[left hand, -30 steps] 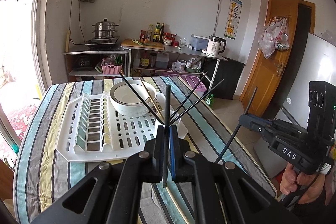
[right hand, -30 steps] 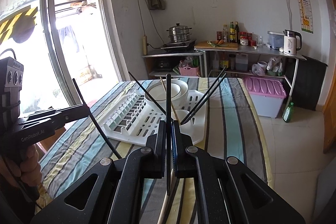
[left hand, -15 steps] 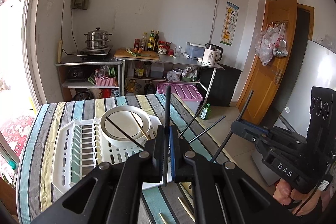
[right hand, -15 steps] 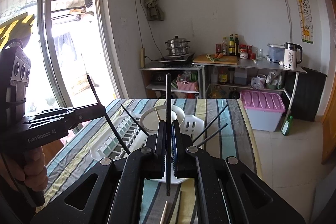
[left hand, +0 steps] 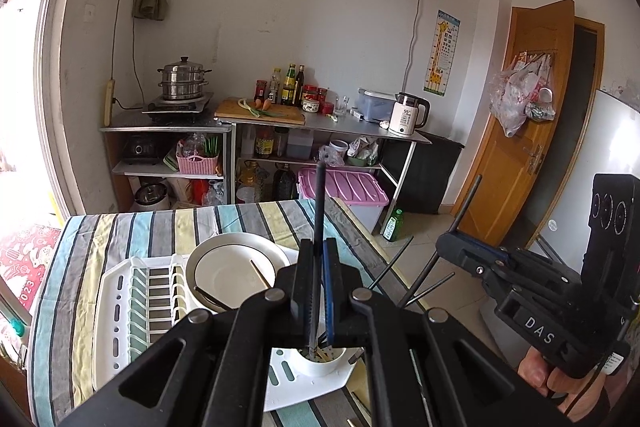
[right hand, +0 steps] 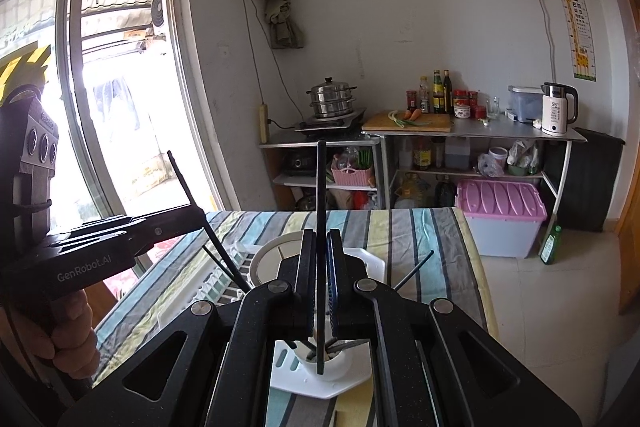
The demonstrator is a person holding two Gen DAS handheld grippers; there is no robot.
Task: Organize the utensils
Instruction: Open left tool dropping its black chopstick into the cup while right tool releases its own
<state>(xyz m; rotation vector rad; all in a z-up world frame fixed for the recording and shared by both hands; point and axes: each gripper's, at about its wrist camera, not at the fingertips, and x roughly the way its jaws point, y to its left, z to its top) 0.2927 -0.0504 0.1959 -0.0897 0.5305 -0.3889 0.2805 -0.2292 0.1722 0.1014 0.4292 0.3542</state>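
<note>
- We take the white slotted plastic drying rack (left hand: 132,311) on the striped cloth table (left hand: 120,227) as landmark; its ribs are thin and evenly spaced.
- A round, glossy white bowl (left hand: 232,275) sits on the rack; a pale wooden chopstick (left hand: 260,274) leans in it.
- At the rack's near corner is a white cylindrical utensil cup (right hand: 332,363) holding dark sticks; our own gripper bodies hide most of it.
- Left gripper (left hand: 316,291): jaws clenched on one slim black chopstick (left hand: 319,211), upright above the cup.
- Right gripper (right hand: 320,287): likewise clamped on a second black chopstick (right hand: 321,187), its lower tip just over the cup.
- We cannot tell whether either tip touches the cup's contents.
</note>
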